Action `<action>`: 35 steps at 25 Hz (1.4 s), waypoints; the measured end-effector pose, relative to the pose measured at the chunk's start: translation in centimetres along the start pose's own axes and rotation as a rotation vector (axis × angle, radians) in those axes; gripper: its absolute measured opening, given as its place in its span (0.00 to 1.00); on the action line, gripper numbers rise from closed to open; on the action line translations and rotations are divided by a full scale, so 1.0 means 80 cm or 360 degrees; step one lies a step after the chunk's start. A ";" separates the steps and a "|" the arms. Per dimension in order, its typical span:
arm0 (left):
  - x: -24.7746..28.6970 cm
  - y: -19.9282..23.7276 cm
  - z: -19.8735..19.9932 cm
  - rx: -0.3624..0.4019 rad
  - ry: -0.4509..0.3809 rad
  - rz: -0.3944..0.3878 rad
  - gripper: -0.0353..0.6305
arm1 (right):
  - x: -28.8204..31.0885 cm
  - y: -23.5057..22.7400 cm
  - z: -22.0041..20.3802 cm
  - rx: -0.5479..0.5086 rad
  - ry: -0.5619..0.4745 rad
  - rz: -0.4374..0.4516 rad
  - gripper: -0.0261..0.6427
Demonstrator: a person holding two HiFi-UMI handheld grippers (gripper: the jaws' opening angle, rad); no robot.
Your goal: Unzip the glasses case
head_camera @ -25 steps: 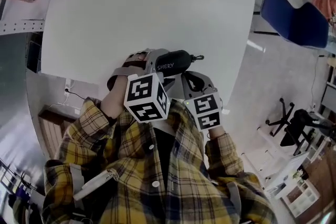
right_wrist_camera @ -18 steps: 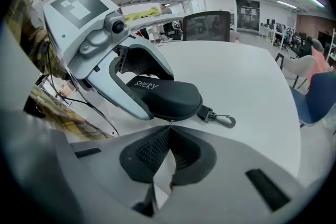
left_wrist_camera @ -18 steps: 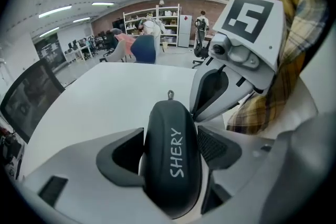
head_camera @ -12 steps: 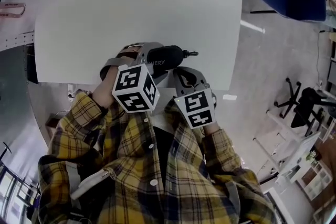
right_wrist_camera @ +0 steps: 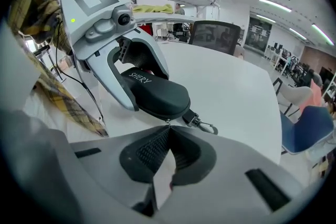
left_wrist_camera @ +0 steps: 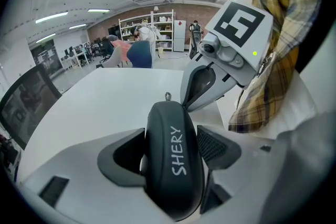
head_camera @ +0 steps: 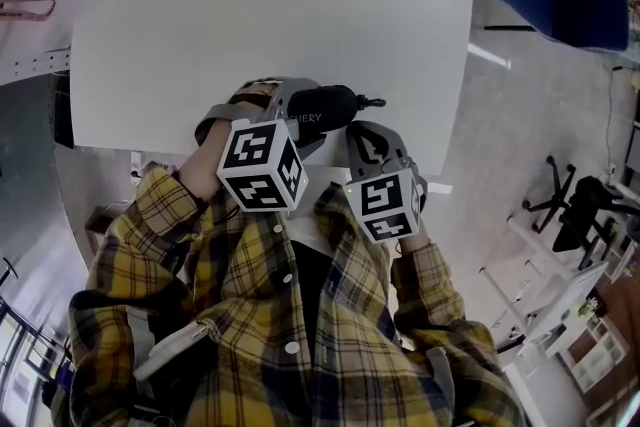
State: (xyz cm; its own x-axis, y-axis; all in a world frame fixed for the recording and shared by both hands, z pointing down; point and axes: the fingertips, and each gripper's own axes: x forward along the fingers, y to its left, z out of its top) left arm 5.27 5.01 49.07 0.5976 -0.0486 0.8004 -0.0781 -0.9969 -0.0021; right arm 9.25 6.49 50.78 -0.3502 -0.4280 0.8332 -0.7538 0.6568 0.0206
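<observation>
Black "SHERY" glasses case (left tongs gripping), right tongs pinching zip-pull

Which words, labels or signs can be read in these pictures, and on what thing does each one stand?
"SHERY": pale letters on the black glasses case, which is held in the left gripper.
Left cube and right cube: only black-and-white square patterns, no letters or numbers.
Background shelves: anything printed there is too small to read.
</observation>
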 end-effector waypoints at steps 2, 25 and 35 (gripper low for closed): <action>-0.002 0.001 0.000 0.0007 0.0000 0.0003 0.53 | 0.000 -0.009 0.005 -0.0058 -0.0004 -0.0016 0.04; 0.005 0.012 -0.007 0.0047 -0.0017 -0.0010 0.52 | 0.034 -0.052 0.052 -0.1213 0.0126 -0.0078 0.04; -0.003 0.022 -0.008 0.0033 -0.0026 -0.0046 0.52 | 0.051 -0.054 0.075 -0.1517 0.0088 0.0026 0.04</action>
State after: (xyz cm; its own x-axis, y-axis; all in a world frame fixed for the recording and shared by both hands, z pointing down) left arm 4.48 3.32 49.30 0.6124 -0.0206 0.7903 -0.0443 -0.9990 0.0083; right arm 7.72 -1.81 50.74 -0.3114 -0.4002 0.8619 0.0299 0.9024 0.4298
